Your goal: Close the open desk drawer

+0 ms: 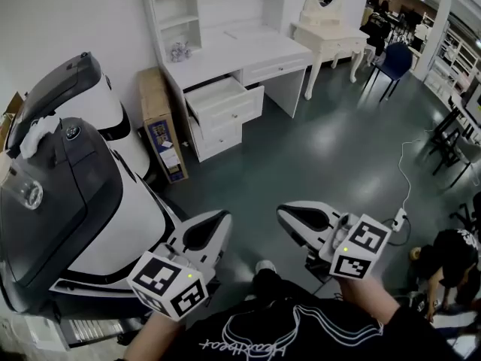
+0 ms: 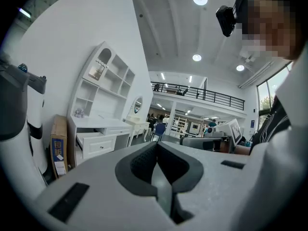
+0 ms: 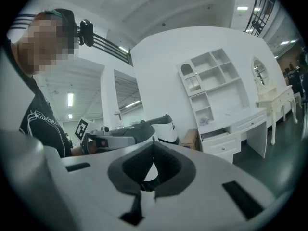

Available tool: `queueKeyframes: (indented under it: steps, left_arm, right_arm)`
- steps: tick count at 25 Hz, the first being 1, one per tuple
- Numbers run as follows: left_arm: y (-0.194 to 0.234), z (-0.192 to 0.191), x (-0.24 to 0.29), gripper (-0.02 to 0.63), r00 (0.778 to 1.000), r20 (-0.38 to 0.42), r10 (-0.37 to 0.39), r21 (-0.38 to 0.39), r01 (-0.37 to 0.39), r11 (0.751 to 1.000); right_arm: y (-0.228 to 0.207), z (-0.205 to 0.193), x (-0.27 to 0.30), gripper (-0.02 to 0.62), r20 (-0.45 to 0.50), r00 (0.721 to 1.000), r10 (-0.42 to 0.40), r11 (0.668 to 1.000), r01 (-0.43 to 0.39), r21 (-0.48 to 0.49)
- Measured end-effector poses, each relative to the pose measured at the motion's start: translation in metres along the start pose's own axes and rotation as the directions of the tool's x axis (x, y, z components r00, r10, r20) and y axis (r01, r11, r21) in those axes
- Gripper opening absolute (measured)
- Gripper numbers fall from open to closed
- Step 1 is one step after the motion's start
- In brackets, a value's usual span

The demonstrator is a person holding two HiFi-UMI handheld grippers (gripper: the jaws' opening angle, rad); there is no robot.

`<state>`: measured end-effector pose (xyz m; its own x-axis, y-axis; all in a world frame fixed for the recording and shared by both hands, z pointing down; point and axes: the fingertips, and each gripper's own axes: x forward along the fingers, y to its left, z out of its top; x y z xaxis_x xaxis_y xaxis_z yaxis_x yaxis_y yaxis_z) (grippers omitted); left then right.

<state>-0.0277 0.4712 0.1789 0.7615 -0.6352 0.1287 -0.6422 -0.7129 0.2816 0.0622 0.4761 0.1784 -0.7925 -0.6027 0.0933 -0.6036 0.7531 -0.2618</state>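
Observation:
A white desk (image 1: 225, 47) with a shelf hutch stands against the far wall. Its upper left drawer (image 1: 224, 100) is pulled out, above a shut drawer. The same open drawer shows small in the left gripper view (image 2: 98, 141) and in the right gripper view (image 3: 222, 136). My left gripper (image 1: 222, 218) and right gripper (image 1: 284, 213) hover side by side near my body, well short of the desk, pointing toward it. Both have their jaws pressed together with nothing between them. Each gripper appears in the other's view: the right gripper (image 2: 207, 142) and the left gripper (image 3: 122, 134).
A large white and black machine (image 1: 75, 186) fills the left side. A flat cardboard box (image 1: 161, 126) leans beside the desk. A white vanity table (image 1: 331, 34) and blue chair (image 1: 392, 60) stand farther right. A cable (image 1: 406, 179) runs along the floor, and a crouching person (image 1: 451, 265) is at right.

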Motion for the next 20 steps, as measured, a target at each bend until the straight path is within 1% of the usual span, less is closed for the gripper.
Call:
queueKeyframes:
  steps: [3,7,11,17,20]
  left_arm:
    - [0.008,-0.001,0.01,0.005,1.0,-0.005,0.005,-0.006,-0.005,1.0]
    - [0.023,-0.004,0.028,0.005,1.0,-0.011,0.014,-0.014,-0.014,1.0]
    - [0.044,-0.006,0.053,0.005,1.0,-0.017,0.022,-0.044,-0.023,0.999]
    - [0.101,0.0,0.105,0.005,0.997,-0.048,0.059,-0.082,-0.063,0.995]
    - [0.135,0.006,0.142,0.005,0.996,-0.063,0.067,-0.126,-0.074,0.989]
  right_arm:
    - [-0.014,-0.002,0.006,0.006,-0.006,1.0,-0.01,1.0,0.01,0.009]
    - [-0.034,-0.008,0.018,0.006,-0.014,1.0,-0.004,1.0,0.004,0.021]
    - [-0.064,-0.009,0.034,0.006,-0.013,1.0,0.012,0.999,-0.011,0.047]
    - [-0.131,-0.002,0.079,0.006,-0.012,0.999,0.052,0.992,-0.051,0.113]
    - [-0.175,0.002,0.104,0.006,-0.037,0.998,0.055,0.989,-0.049,0.14]
